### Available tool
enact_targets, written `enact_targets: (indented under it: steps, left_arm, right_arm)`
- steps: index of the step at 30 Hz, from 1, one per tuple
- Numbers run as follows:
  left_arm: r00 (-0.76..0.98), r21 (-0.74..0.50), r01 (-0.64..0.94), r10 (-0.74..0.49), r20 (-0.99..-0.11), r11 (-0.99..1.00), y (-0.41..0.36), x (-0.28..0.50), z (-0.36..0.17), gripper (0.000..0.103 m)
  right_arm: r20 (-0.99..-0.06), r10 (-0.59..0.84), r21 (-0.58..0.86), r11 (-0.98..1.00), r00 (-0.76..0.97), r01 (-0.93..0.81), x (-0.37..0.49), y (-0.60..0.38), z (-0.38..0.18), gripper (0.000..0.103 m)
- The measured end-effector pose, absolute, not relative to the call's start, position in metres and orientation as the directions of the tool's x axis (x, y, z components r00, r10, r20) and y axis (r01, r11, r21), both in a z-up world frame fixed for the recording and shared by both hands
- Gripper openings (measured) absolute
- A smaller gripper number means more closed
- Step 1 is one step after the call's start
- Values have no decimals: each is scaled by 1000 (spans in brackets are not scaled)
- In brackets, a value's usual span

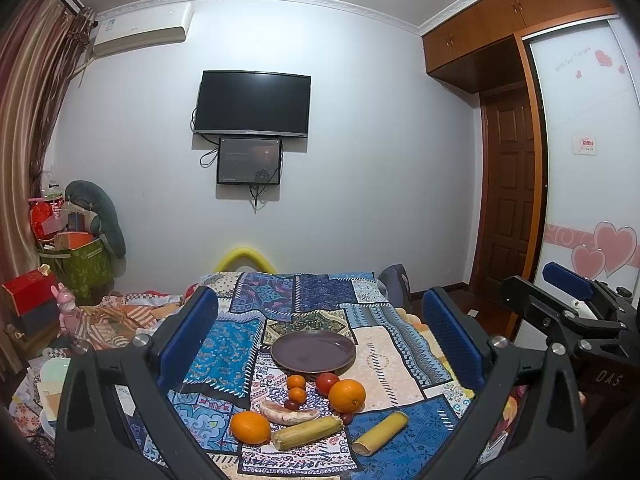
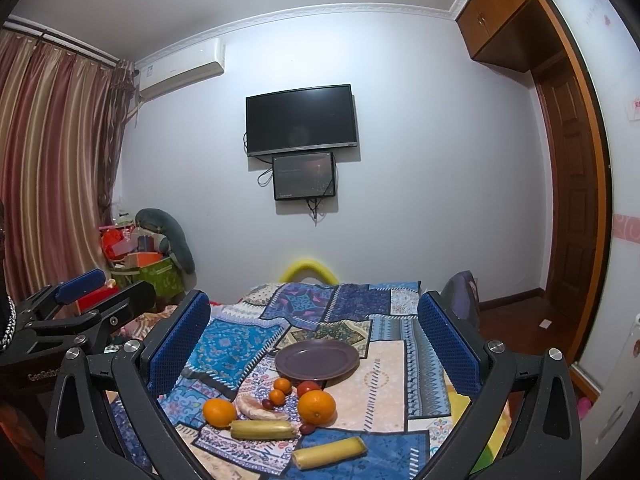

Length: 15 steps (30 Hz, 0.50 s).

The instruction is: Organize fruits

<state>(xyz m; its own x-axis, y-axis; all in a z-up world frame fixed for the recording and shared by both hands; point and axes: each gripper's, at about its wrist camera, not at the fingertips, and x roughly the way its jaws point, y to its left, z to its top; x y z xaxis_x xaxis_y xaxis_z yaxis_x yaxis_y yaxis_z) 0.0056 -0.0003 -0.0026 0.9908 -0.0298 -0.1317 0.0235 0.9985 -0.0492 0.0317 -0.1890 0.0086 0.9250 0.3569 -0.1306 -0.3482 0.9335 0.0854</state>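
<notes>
A purple plate [image 1: 313, 351] [image 2: 317, 359] sits empty on the patchwork cloth [image 1: 400, 364] [image 2: 384, 376]. In front of it lie two big oranges [image 1: 347, 395] [image 1: 250, 427], two small tangerines [image 1: 296, 382], a red tomato [image 1: 327, 381], a sweet potato [image 1: 289, 413], dark red dates [image 1: 291, 404] and two yellow-green cane pieces [image 1: 307, 433] [image 1: 380, 433]. My left gripper [image 1: 320, 340] is open and empty, held above the fruits. My right gripper [image 2: 316, 344] is open and empty too, and shows at the right of the left wrist view [image 1: 568, 292].
The cloth covers a bed with clutter at its left side [image 1: 80, 320]. Boxes and a plush toy [image 1: 92, 216] stand in the left corner. A TV [image 1: 253, 105] hangs on the far wall. A wardrobe and a wooden door [image 1: 508, 184] are on the right.
</notes>
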Motion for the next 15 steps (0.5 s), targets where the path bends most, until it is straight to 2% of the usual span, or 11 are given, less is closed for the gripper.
enact_targets:
  steps: [15]
  left_arm:
    - [986,-46,17,-25,-163,999,3,18,-12,103]
  right_arm:
    - [-168,366,114,929,915,-351,44,-191,-1,103]
